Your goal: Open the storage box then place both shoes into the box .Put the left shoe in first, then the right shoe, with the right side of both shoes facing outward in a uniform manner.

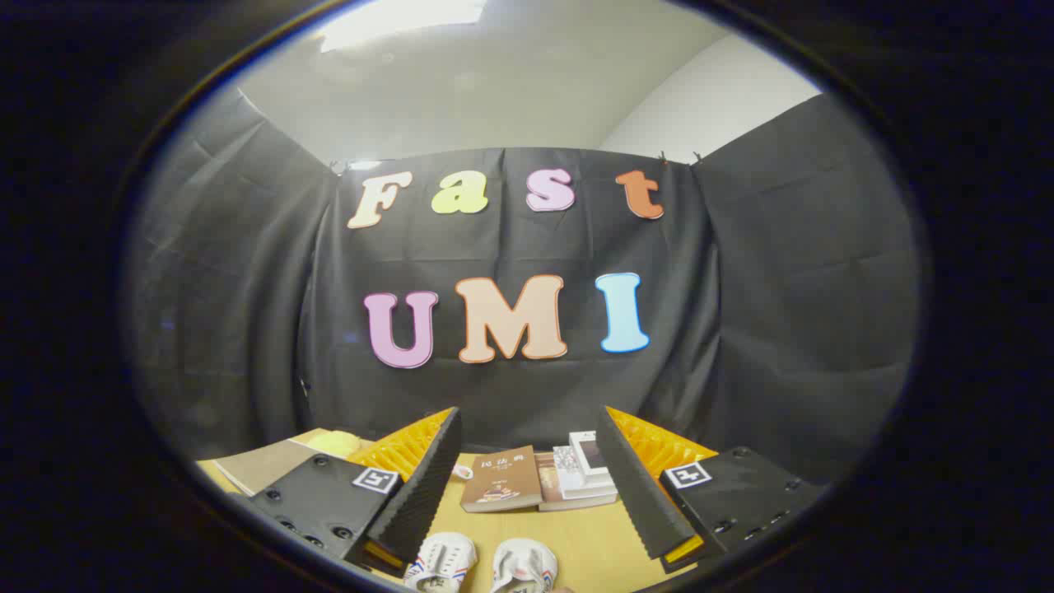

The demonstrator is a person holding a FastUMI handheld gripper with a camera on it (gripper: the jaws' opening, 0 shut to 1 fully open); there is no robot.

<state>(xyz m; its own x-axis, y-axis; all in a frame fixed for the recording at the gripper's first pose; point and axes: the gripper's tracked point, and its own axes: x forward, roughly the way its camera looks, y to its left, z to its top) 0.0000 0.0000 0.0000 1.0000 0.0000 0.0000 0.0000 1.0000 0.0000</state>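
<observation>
Shoes (pixel 482 564), white pair, lying on table (pixel 589 535) just below the gripper (pixel 527 486) w/ fingers spread wide, holding nothing. Likely start: locating storage box, opening first.

I count two shoes (pixel 482 564) on the tabletop (pixel 589 539), side by side at its near edge, low between my gripper's (pixel 527 494) two fingers (pixel 424 486), which stand apart with nothing pressed between them. Toward the far edge I count one brown book (pixel 502 488) lying flat, and just beside it one stack of books (pixel 583 476); I make out about four in that stack, though I cannot tell the number for sure. At the far left corner I see one flat tan board (pixel 262 467) and one pale yellow thing (pixel 333 443) that I cannot make out. One small round thing (pixel 463 471) lies beside the brown book.
</observation>
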